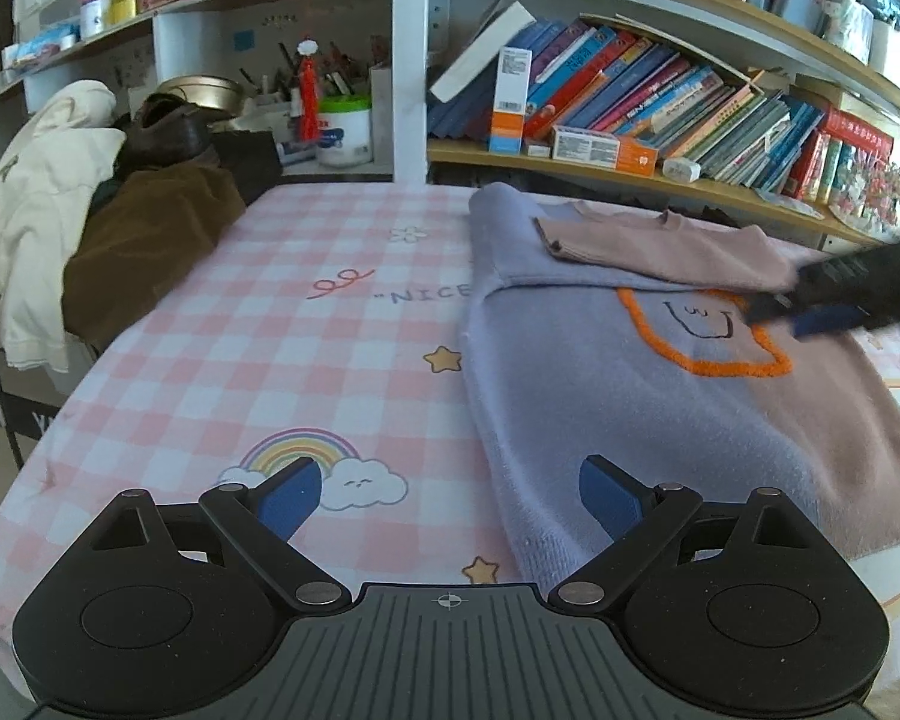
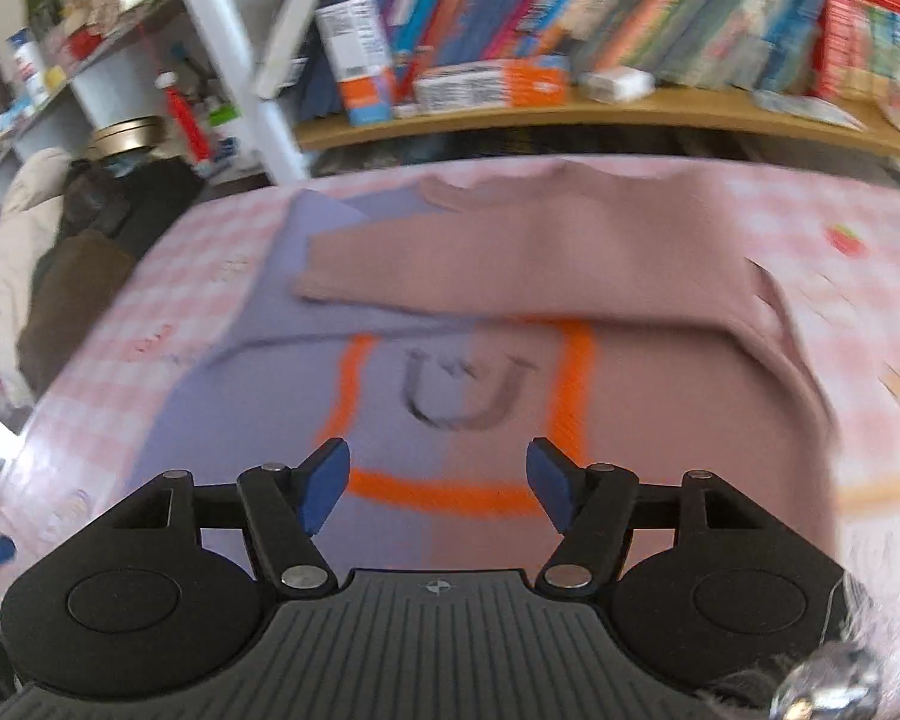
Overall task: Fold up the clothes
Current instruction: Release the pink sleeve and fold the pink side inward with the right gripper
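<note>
The left gripper hovers with jaws wide and empty above the near hem of the sweater, a fuzzy lilac-and-pink knit lying flat on the checked cloth; only the left view shows the rainbow print; the right gripper, jaws apart and holding nothing, hangs over the orange outline; farther back a pink sleeve lies folded across the chest; books fill the shelf behind.
</note>
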`<action>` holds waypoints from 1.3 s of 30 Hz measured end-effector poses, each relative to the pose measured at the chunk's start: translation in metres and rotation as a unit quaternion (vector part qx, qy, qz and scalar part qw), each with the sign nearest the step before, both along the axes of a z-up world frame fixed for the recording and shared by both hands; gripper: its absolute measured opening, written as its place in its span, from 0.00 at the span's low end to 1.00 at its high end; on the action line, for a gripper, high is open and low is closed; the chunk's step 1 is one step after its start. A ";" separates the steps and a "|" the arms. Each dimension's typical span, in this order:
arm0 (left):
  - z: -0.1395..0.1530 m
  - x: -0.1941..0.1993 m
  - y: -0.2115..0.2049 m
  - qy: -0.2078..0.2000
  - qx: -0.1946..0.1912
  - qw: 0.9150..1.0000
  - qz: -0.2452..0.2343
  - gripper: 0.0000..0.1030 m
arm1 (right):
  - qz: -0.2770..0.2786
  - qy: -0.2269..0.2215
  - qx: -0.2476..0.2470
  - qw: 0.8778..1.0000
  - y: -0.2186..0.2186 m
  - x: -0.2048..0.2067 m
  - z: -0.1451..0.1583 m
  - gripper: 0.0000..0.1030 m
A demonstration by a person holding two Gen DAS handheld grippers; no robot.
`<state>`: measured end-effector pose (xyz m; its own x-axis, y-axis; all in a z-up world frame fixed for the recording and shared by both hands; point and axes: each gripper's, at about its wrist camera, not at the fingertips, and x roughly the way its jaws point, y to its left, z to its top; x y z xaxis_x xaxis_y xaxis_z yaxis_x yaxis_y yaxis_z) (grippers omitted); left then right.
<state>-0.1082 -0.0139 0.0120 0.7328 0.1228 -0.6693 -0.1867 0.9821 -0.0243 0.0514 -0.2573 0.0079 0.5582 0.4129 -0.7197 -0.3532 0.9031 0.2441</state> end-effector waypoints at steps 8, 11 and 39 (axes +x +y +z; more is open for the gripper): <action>-0.005 0.012 -0.004 0.025 -0.001 1.000 0.008 0.92 | -0.095 -0.011 -0.019 0.995 -0.065 -0.063 -0.013 0.62; -0.002 0.016 -0.010 0.020 -0.003 1.000 0.006 0.92 | -0.122 -0.001 -0.015 0.992 -0.085 -0.079 -0.017 0.62; -0.009 -0.015 -0.095 0.085 -0.057 0.995 0.012 0.96 | -0.093 0.009 -0.037 0.995 -0.172 -0.158 -0.031 0.72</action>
<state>-0.1229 -0.1085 0.0030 0.6059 0.0542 -0.7937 -0.2204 0.9701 -0.1020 -0.1064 -0.4293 -0.0233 0.6064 0.2495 -0.7550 -0.1750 0.9681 0.1794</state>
